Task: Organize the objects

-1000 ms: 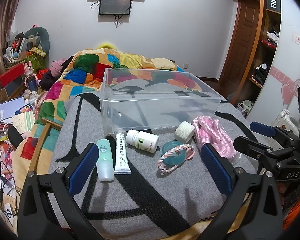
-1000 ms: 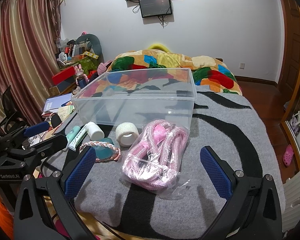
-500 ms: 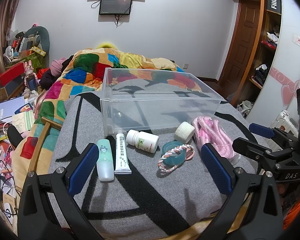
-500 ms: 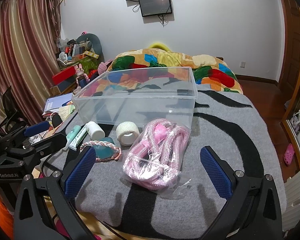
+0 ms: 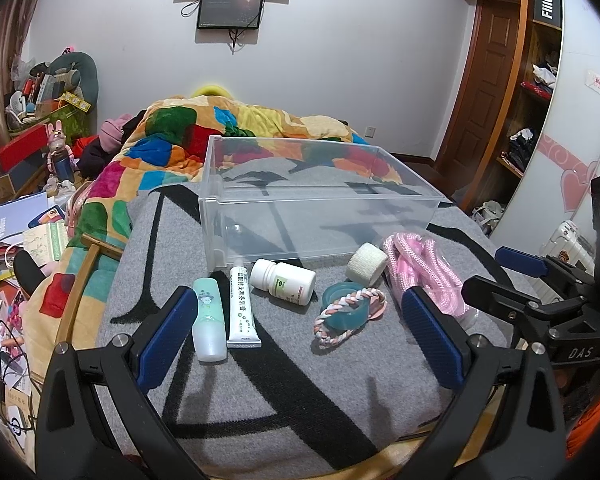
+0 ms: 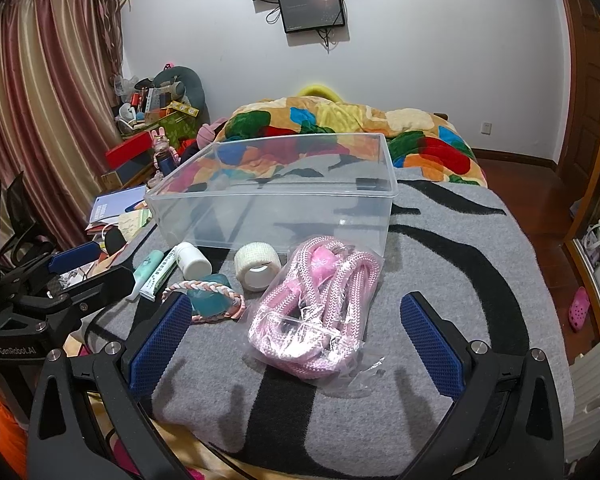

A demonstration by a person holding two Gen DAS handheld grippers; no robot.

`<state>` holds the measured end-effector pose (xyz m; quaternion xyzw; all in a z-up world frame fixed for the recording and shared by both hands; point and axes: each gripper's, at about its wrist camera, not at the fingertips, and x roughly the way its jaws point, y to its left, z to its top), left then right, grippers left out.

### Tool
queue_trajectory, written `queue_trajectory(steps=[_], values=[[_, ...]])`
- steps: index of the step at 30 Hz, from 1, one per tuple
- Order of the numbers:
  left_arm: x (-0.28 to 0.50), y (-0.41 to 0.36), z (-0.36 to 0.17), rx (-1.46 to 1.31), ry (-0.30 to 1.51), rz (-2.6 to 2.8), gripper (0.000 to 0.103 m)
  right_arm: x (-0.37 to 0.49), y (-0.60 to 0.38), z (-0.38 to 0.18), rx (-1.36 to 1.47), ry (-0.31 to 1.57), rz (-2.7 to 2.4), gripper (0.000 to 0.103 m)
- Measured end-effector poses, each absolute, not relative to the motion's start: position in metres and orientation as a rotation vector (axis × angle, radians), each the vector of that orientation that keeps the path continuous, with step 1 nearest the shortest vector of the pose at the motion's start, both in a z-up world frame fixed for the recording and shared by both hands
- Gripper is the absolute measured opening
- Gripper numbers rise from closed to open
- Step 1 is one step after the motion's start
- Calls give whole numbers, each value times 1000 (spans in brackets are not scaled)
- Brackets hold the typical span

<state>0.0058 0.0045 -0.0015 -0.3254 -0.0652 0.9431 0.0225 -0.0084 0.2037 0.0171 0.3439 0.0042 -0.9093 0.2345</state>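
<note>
- Small toiletries and cords lie in a row on the grey, black-patterned blanket [image 5: 260, 392] of the bed, along the near wall of the clear rectangular plastic bin [image 5: 320, 216], which sits mid-frame with nothing inside it.
- From the left of the left wrist view: a mint-green squeeze bottle [image 5: 209, 320], a white ointment tube [image 5: 242, 307], a white pill bottle [image 5: 283, 282] on its side, a teal tape roll [image 5: 346, 311] lying inside a pink-and-white braided loop [image 5: 350, 312], and a cream gauze roll [image 5: 366, 263].
- At the right end a pink braided rope in a clear bag [image 6: 316, 304] rests touching the bin's corner.
- Left claw [image 5: 300, 340] is spread wide and empty, low in frame, facing the bottles.
- Right claw [image 6: 296, 346] is likewise spread and empty, straddling the rope bag.
- Risks, as I judge them: the slick bag could slip or let the rope sag out of a pinch; the pill bottle and gauze could roll on the soft blanket if nudged; the braided loop could drag the tape roll along; the two claws, close together, could collide.
</note>
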Motion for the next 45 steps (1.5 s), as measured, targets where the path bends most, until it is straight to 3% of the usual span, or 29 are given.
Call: queue_trajectory(steps=[17,21,27,30,36,39,40,42,45], values=[[3,-9,8,-991,-192,2933,102,-10,201,16,965,21,-2489,103],[-8,-25,8,-1057,-209,2926,82,-19,202,16,1001,15,-2491,103],[-24,-47,-13,-1215,-237,2909,68,-43,199,10,1068,20,-2511,103],[-28,-55,-26,-1283,-283,2883,61,-56,195,2,1114,28,-2515,103],[-33,-65,-48,-1345,-335,2849,58,-74,190,-21,1206,25,-2479,102],[-36,-65,-47,-1331,-332,2855,56,-77,189,-33,1251,-3,-2415,95],[-36,-65,-47,-1319,-327,2864,51,-77,190,-35,1246,-9,-2412,94],[-39,-67,-49,-1337,-327,2864,32,-74,190,-33,1217,-1,-2416,77],[-38,-67,-51,-1328,-290,2888,25,-68,190,-31,1186,25,-2418,65]])
